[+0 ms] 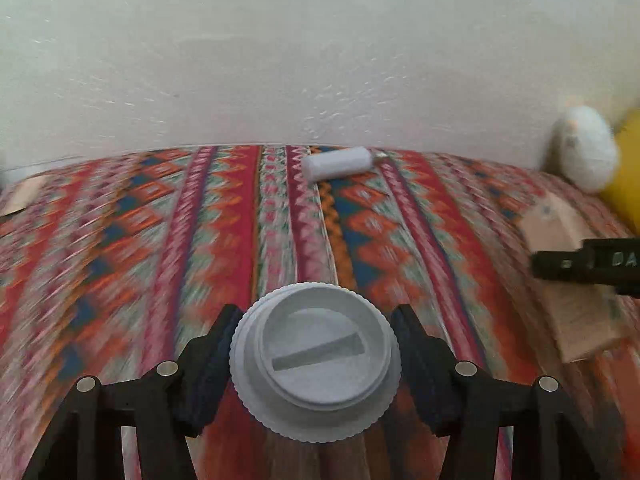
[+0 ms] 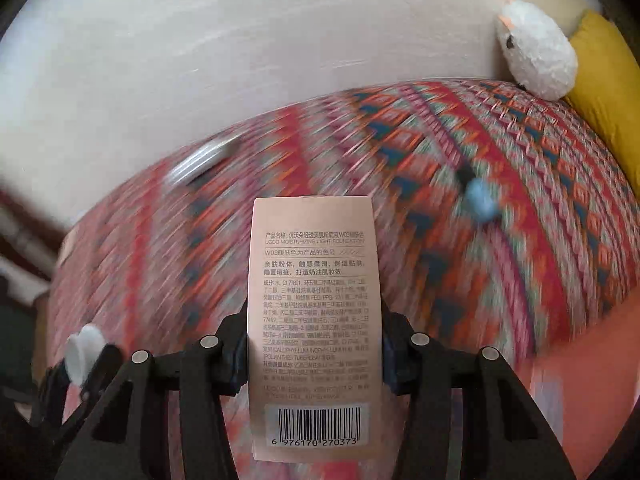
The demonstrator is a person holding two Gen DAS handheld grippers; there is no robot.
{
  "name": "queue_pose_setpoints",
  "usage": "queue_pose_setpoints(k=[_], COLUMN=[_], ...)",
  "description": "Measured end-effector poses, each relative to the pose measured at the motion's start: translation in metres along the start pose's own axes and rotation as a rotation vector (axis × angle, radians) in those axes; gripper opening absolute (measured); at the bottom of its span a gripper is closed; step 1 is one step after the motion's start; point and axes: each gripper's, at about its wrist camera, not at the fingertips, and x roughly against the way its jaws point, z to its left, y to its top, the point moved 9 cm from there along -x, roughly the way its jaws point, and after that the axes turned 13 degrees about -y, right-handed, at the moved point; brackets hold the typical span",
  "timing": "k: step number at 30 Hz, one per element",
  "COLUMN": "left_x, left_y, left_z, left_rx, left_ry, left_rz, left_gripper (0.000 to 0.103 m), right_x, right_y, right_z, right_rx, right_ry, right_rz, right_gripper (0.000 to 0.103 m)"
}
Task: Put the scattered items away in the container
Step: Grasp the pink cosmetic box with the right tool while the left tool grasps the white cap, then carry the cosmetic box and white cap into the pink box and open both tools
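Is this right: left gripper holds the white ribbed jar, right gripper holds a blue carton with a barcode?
Not quite. The carton in the right gripper is pale pink, not blue; the right wrist view shows it, barcode included. The left gripper does hold the white ribbed jar.
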Motion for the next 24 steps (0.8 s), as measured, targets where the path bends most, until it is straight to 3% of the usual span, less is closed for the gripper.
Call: queue_pose_setpoints(k=[5, 11, 17, 21, 24], left_x=[0.108, 0.195, 0.251, 0.279, 0.291], left_y=[-0.069, -0.150, -0.207, -0.225, -0.226], left_z=[-0.029, -0.049, -0.073, -0.096, -0.121], left_rx=[-0.027, -0.043, -0.086, -0.109, -0.127], left_ry=[0.001, 0.035, 0.083, 0.057, 0.015], left_rz=[-0.015, 0.002, -0.001, -0.012, -0.030], left_gripper=[0.065, 0.065, 0.065, 0.065, 0.065], right_x=[0.070, 0.128, 0.189, 0.236, 0.267], right_y=[-0.112, -0.233, -0.314, -0.357, -0.369], right_z=[0.025, 0.015, -0.026, -0.054, -0.080], right_rx=[0.082, 0.141, 0.152, 0.138, 0.119], right_ry=[0.089, 0.132, 0.133, 0.141, 0.116], right_rz=[-0.003, -0.022, -0.083, -0.119, -0.172], right_gripper=[0.053, 0.053, 0.053, 0.053, 0.053])
